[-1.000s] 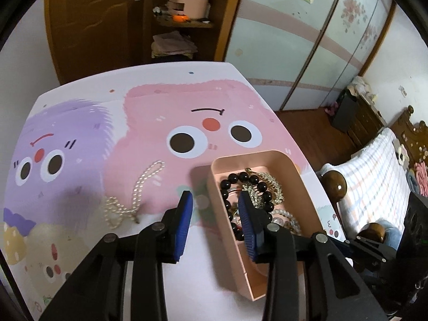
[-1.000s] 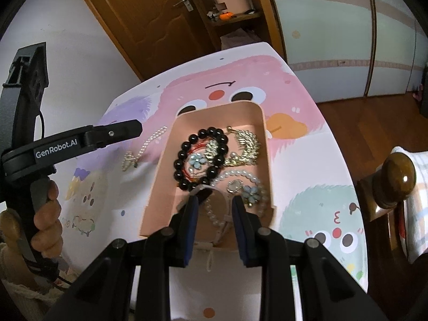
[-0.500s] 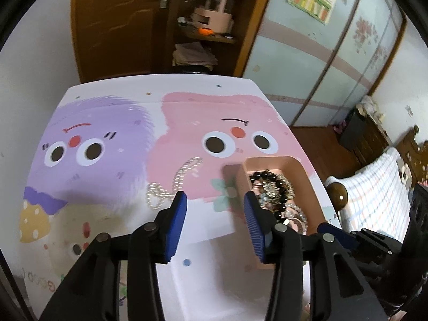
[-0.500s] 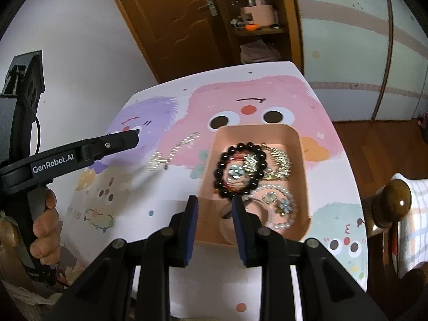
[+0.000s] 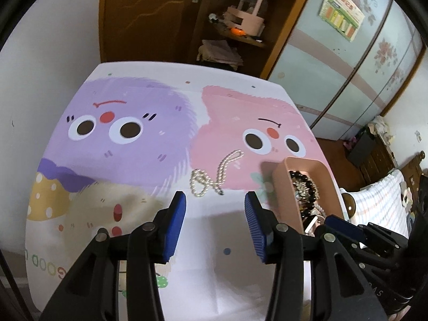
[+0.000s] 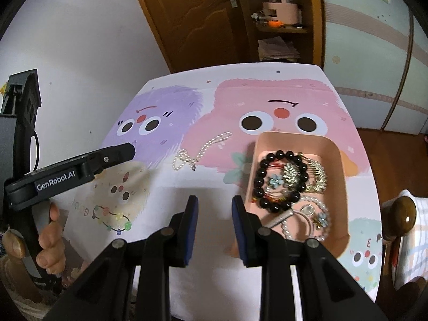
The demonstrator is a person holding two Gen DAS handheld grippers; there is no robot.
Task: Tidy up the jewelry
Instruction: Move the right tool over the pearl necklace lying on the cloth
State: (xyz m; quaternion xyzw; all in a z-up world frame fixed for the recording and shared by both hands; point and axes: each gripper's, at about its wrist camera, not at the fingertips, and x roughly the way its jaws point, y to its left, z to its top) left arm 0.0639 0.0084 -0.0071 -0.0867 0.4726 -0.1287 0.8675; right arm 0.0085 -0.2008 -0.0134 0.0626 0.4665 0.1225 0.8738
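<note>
Pearls [image 5: 215,178] lie loose on the cloth [image 5: 128,165] left of the tray [image 6: 339,157], the one piece not yet put away. Left gripper [image 5: 215,223], jaws wide and empty, points at them with nothing between, likely lined up to grab. Right gripper [image 6: 214,226], part open and empty, hangs at the tray's near-left corner. Inside the tray: black beads [image 6: 278,180], gold pieces, a bracelet.

A home bedroom: sliding floral wardrobe doors [image 5: 355,61], a bed with checked bedding [image 5: 379,200], a wooden door [image 6: 192,18] and cluttered shelves [image 5: 240,34].
</note>
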